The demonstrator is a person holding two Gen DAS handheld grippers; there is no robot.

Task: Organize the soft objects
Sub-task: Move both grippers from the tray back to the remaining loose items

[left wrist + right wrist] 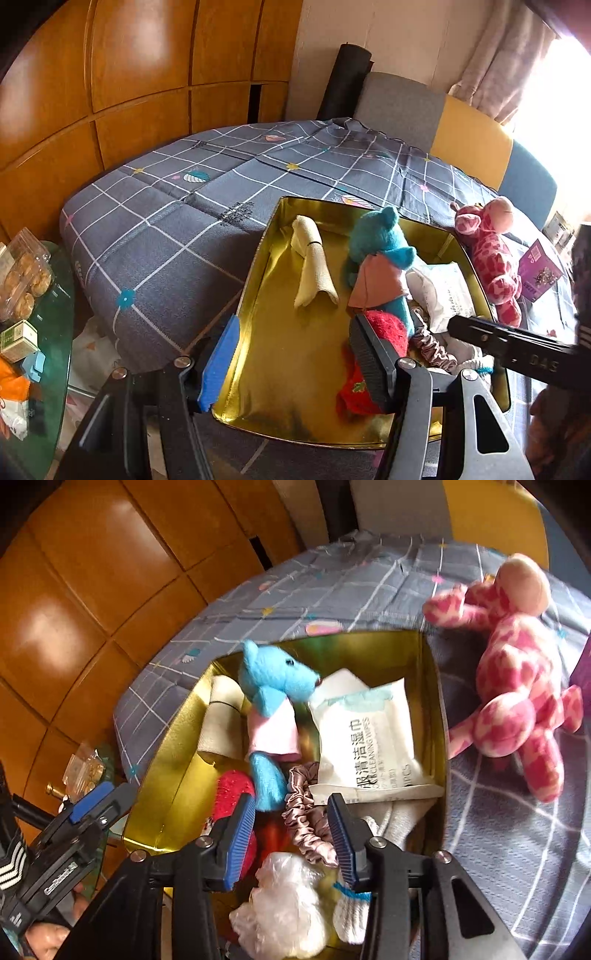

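Note:
A gold tin box (pixel 258 280) (pixel 162 760) sits on the bed. In it lie a blue plush bear in a pink shirt (pixel 380 254) (pixel 273 690), a cream rolled cloth (pixel 310 266) (pixel 221 720), a red knit sock (pixel 384 328) (pixel 231 794), a wipes pack (pixel 448 291) (pixel 365 738), a mauve scrunchie (pixel 430 343) (pixel 306 823), a crumpled plastic bag (pixel 284 904) and a white sock (pixel 351 912). A pink giraffe plush (pixel 491 254) (pixel 517 686) lies on the bed beside the box. My left gripper (pixel 291 362) is open over the box's near left part. My right gripper (pixel 291 842) is open above the scrunchie.
The bed has a grey checked cover (pixel 177 221) (pixel 498 867). A purple carton (pixel 539 269) lies right of the giraffe. A glass side table (pixel 55 332) at left carries pastry packs and small boxes. Wooden wardrobe doors (pixel 129 74) stand behind.

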